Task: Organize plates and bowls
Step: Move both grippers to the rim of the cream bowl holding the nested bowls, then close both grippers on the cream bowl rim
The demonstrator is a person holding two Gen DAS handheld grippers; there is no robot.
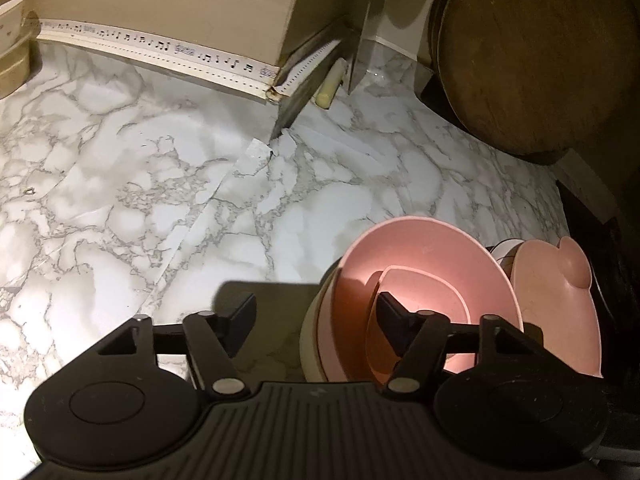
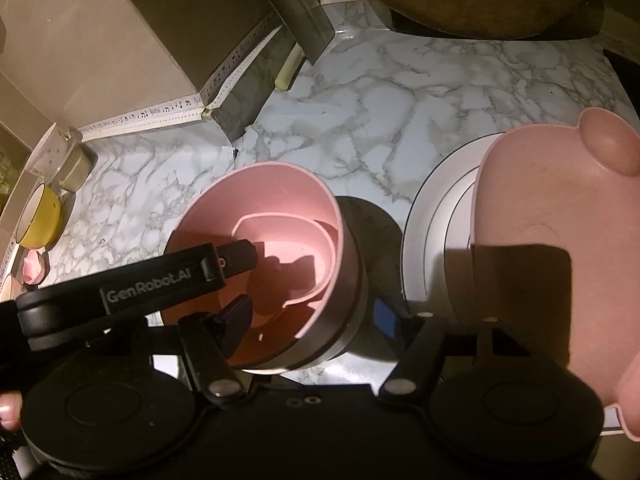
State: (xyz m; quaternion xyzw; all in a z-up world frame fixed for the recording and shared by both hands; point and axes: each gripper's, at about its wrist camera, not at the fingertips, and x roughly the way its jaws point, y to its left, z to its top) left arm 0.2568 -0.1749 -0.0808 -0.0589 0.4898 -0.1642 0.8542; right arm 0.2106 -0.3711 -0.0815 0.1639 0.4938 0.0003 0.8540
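- two pink bowls are nested: a small pink bowl (image 2: 280,240) inside a big pink bowl (image 2: 256,200), on the marble surface (image 2: 400,120).
- one pink eared plate (image 2: 560,208) leans on one white plate (image 2: 432,216).
- left gripper (image 1: 316,320): jaws wide apart, one finger inside the big bowl, holding nothing.
- right gripper (image 2: 316,320): jaws wide apart, empty.

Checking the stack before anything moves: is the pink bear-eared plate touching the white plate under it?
Touching. The right wrist view shows the pink bear-eared plate lying directly on the white plate, overlapping its rim with no gap.
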